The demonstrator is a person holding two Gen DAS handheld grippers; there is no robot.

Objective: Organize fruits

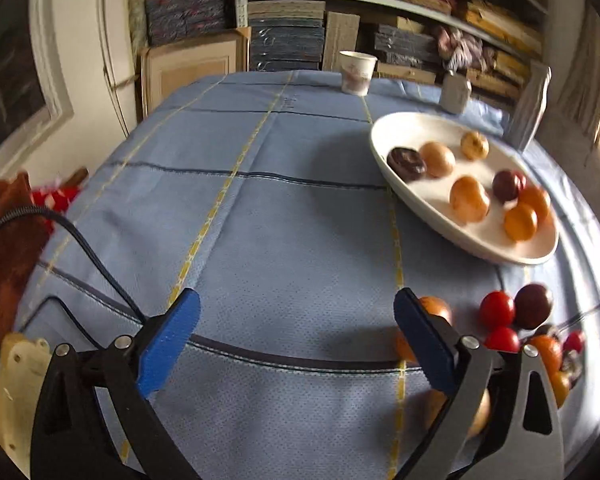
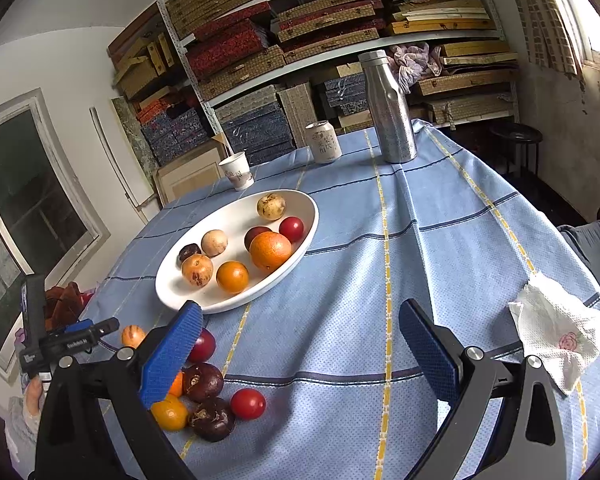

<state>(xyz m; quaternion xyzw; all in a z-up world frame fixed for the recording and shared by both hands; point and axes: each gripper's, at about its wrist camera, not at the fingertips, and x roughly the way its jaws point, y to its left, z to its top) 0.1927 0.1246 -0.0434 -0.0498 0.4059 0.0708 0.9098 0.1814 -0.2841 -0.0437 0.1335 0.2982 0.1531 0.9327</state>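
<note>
Right wrist view: your right tongs (image 2: 300, 344) stand wide open w/ nothing between them, just bare blue cloth on the table (image 2: 420, 264). Left tongs (image 1: 296, 336) are open too and empty. The white bowl (image 2: 300, 248) already holds several fruits, incl. a big orange (image 2: 271, 250) and a red plum (image 2: 291, 229). The loose pile (image 2: 208, 396) of fruits not yet sorted lies on the cloth just below the bowl's near rim, partly hidden behind the right tongs' left blue pad (image 2: 172, 356).

Risks from here, as I judge them:
- Round fruits touch each other in that pile. Close on one and you prob nudge its neighbours; the red one (image 2: 248, 403) and the yellow one (image 2: 169, 413) sit near the table's front, so a bump could send them rolling off.
- Left wrist view puts the pile (image 1: 516, 320) to the outside of the left tongs' right-hand pad (image 1: 424, 344), not between the pads. Come down as-is and that pad lands on a fruit, not around it.
- Both tongs are near the same pile, so they may clash.
- Cloth is wrinkled; dragging a pad can pull it and shift the bowl.
- Bowl rim is low; drop a fruit from height and it may bounce out.
</note>
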